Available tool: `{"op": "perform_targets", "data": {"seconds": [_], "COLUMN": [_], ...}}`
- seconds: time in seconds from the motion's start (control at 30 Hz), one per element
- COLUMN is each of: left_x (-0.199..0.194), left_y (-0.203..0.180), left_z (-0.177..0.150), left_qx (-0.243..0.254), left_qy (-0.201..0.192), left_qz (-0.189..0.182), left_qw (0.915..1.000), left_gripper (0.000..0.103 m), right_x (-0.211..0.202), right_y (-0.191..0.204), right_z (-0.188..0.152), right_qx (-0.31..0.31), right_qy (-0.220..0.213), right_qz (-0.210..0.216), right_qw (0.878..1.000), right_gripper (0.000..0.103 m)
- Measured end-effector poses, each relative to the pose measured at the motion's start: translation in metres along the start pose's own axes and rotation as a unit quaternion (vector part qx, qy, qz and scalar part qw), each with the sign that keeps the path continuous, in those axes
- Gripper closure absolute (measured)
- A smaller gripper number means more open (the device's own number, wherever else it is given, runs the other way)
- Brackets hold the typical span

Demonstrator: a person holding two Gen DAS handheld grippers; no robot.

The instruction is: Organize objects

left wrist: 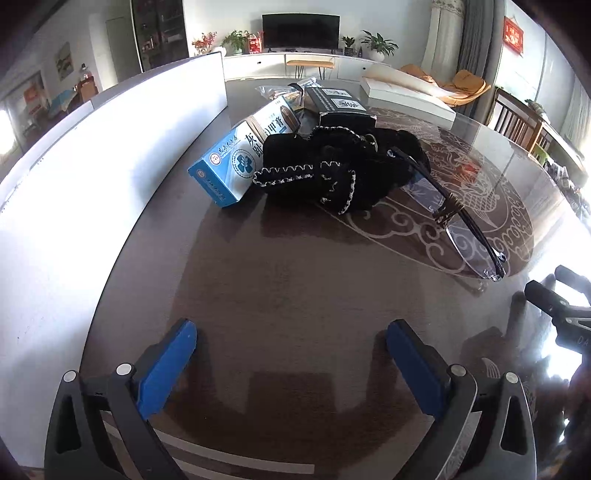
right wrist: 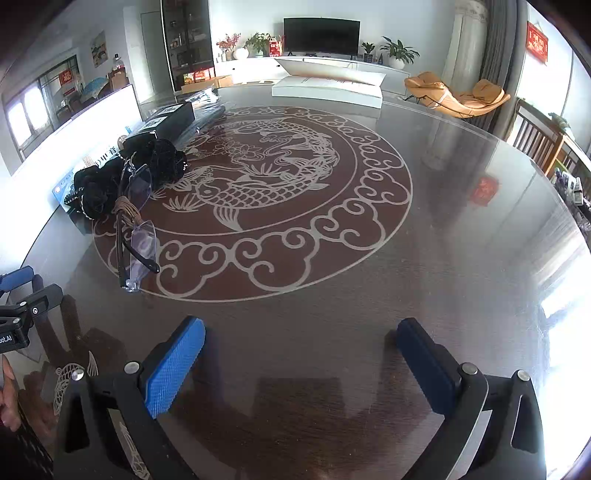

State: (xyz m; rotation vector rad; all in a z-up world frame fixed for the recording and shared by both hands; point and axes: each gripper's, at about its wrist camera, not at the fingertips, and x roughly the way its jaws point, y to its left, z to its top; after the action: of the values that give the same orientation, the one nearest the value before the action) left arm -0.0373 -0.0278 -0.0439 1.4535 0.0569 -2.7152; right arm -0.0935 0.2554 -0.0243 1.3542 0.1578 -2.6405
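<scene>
Both wrist cameras are looking down at a slant along their own gripper fingers, sitting close above the counter (left wrist: 295, 280) and facing the television (right wrist: 321, 35) wall. The left view is sitting near the eyeglasses (left wrist: 454, 225) at centre right; the right view is showing them at centre left, each catching the other gripper at its frame edge

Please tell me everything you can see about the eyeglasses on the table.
The eyeglasses are rimless, with clear, slightly bluish lenses, a brownish bridge that looks wound with cord, and thin dark temples, apparently folded. They lie on the glossy round table, over its pale scroll pattern. Their far end leans on the black fabric item. Neither gripper touches them.
</scene>
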Motion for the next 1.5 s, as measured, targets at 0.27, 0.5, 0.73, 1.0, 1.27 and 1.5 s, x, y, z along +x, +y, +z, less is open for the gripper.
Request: {"op": "perform_targets", "data": {"seconds": [0.27,0.5,0.73,1.0,1.27,1.5], "left_x": [-0.0006,-0.0012,-0.0016,-0.0019,-0.002,-0.0021], "left_y": [0.0,0.0003,0.0068,0.0067,0.0067,0.0069], "left_z": [-0.0001,-0.0007,-0.0007,-0.0009,-0.0008,-0.0008], "left_qx": [-0.001,-0.001,-0.016,-0.02,-0.02,-0.02], "left_qy": [0.001,0.006,0.008,0.006,0.006,0.006], "left_qz": [0.0,-0.001,0.009,0.013,0.013,0.013], "left_qw": [1.0,1.0,0.9998,0.9997,0.9997,0.9997], "left_gripper": [0.0,0.0,0.0,0.0,0.0,0.0], "right_x": [0.0002,0.0,0.0001,0.0001,0.0001,0.0001], "right_y": [0.0,-0.0002,-0.0002,-0.0003,-0.0002,-0.0002], "right_z": [0.0001,0.0001,0.0001,0.0002,0.0003,0.0003], "right_qx": [0.0,0.0,0.0,0.0,0.0,0.0], "right_qy": [0.0,0.0,0.0,0.0,0.0,0.0], "right_qz": [0.0,0.0,0.0,0.001,0.001,0.001], "right_qw": [1.0,1.0,1.0,1.0,1.0,1.0], "right_gripper": [0.0,0.0,0.0,0.0,0.0,0.0]}}
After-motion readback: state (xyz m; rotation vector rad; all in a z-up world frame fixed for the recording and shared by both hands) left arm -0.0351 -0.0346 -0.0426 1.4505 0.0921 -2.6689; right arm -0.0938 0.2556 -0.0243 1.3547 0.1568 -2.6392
